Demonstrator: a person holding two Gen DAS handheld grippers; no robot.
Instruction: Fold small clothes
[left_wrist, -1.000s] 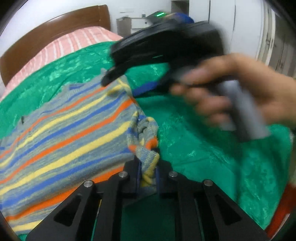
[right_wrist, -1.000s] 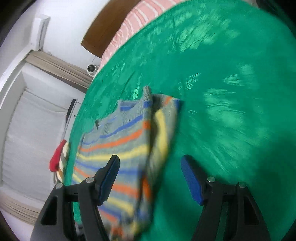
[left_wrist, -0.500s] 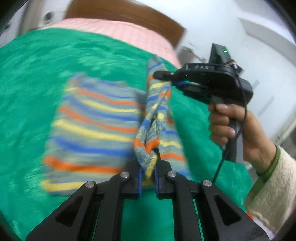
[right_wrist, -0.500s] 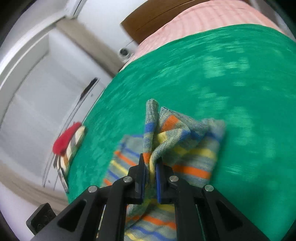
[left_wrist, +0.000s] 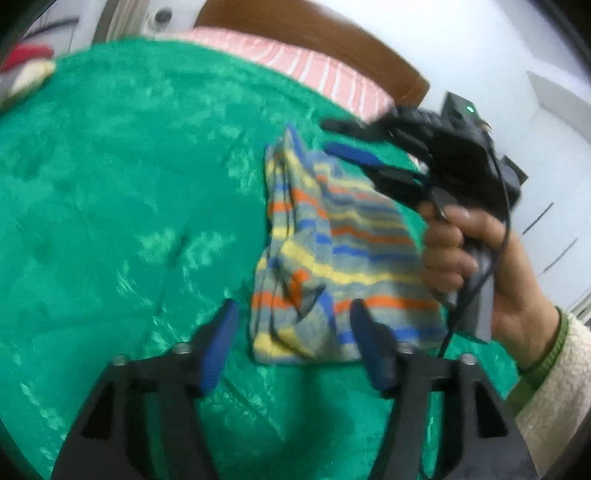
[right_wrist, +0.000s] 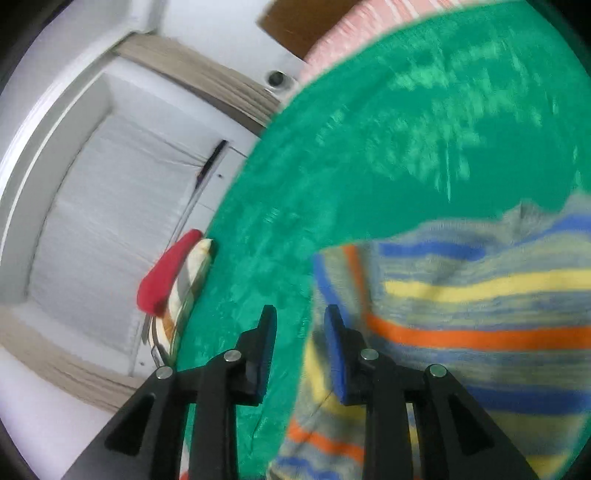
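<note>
A small striped knit sweater, grey with blue, orange and yellow bands, lies folded on the green bedspread. My left gripper is open just above its near edge, holding nothing. My right gripper, held in a hand, shows in the left wrist view at the sweater's far edge with its jaws apart. In the right wrist view my right gripper is open beside the sweater, which fills the lower right.
A pink striped sheet and a wooden headboard lie beyond the green bedspread. A red and white cloth pile sits at the bed's edge by a white wall unit.
Both grippers were shut on the sweater's edge and carried it across. Now both have opened and let go, and the sweater lies folded over on the bedspread.
</note>
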